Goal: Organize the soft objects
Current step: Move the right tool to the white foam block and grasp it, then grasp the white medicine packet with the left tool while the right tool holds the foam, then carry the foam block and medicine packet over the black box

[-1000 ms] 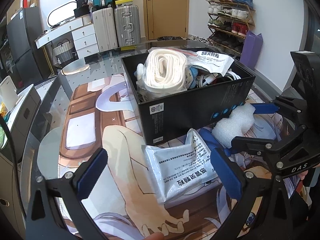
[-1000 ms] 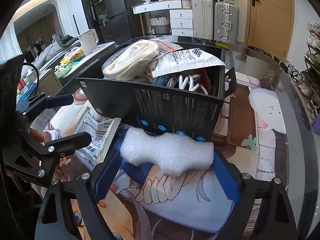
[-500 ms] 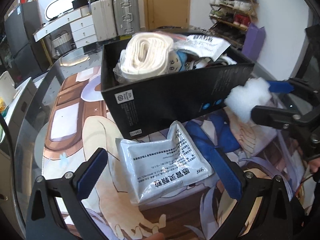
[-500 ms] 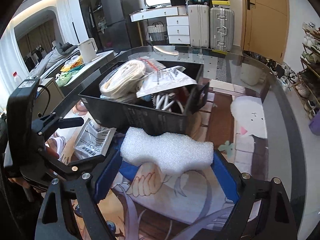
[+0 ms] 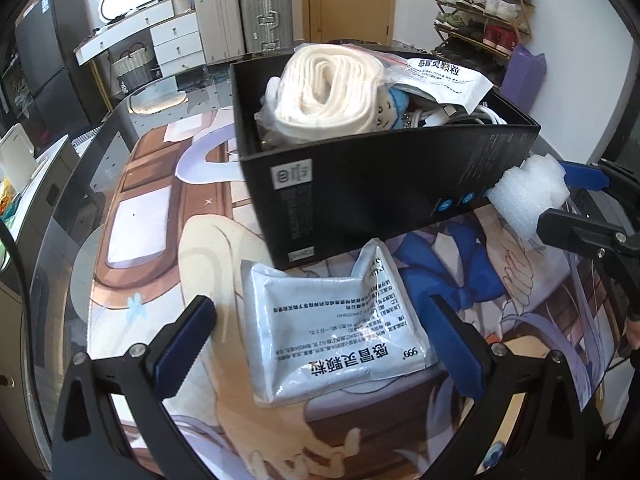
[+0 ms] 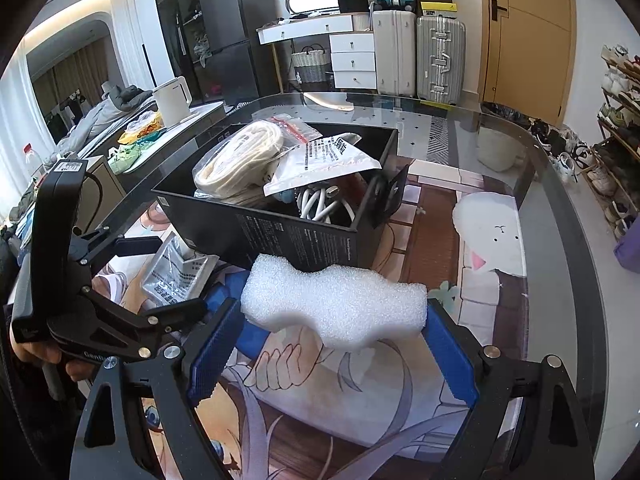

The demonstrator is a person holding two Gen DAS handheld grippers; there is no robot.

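right gripper [image 6: 332, 356] pinching foam [image 6: 334, 306] crosswise, box [image 6: 280, 232] just ahead; left gripper [image 5: 320, 350] wide open, empty, straddling packet [image 5: 334, 328].

foam block [image 6: 334, 307]: white, rough, porous
box [image 5: 384, 184]: matt black cardboard
sachet [image 5: 336, 330]: glossy, crinkled foil
tabletop [image 6: 560, 240]: glossy glass

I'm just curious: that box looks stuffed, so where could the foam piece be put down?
Bare mat lies left of the black box, and right of it near the white rabbit print. The box is piled; the silver packet fills its front.
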